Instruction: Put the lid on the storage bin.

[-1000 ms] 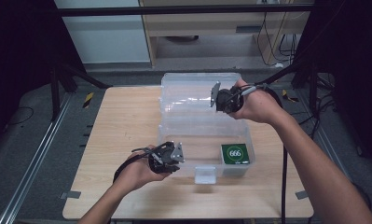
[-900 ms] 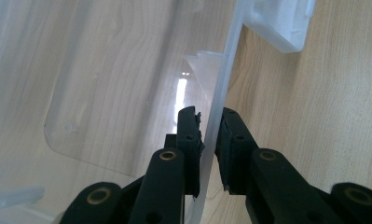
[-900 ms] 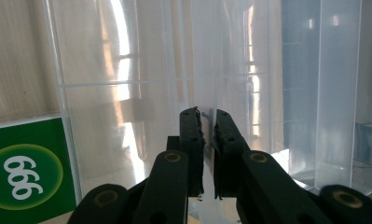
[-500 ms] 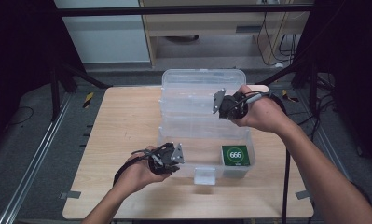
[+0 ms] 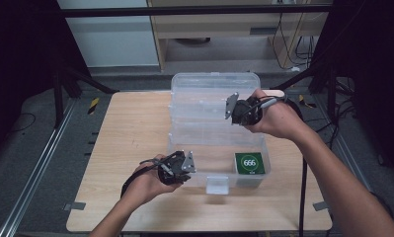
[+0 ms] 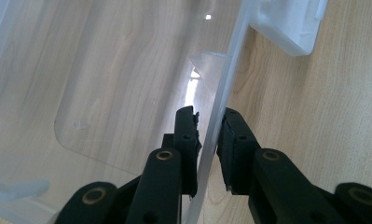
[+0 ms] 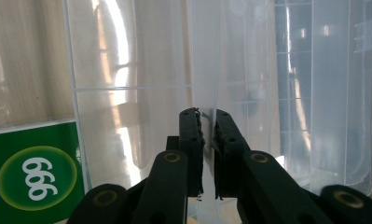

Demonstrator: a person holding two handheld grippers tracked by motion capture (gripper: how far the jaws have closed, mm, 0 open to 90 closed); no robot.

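While the clear box (image 5: 218, 148) sits on the wooden table (image 5: 125, 148), toward its right half, both grippers hold parts of it. In the high view the left gripper (image 5: 183, 168) is at the box's near left corner, and the left gripper view shows its jaws (image 6: 210, 144) astride the thin near wall (image 6: 221, 112), one inside and one outside, pinching it. A white latch (image 6: 291, 23) hangs on the outside of that wall farther along.

The right gripper (image 5: 234, 107) is over the middle of the box, at the raised lid (image 5: 214, 96), which stands tilted up behind the open tub. In the right gripper view its jaws (image 7: 209, 154) are pressed close on a thin clear edge of the lid (image 7: 216, 70), gripping it.

A green pack (image 5: 250, 163) marked 666 lies inside the box at its near right corner; the right gripper view shows it low on the left (image 7: 32, 172) through the plastic.
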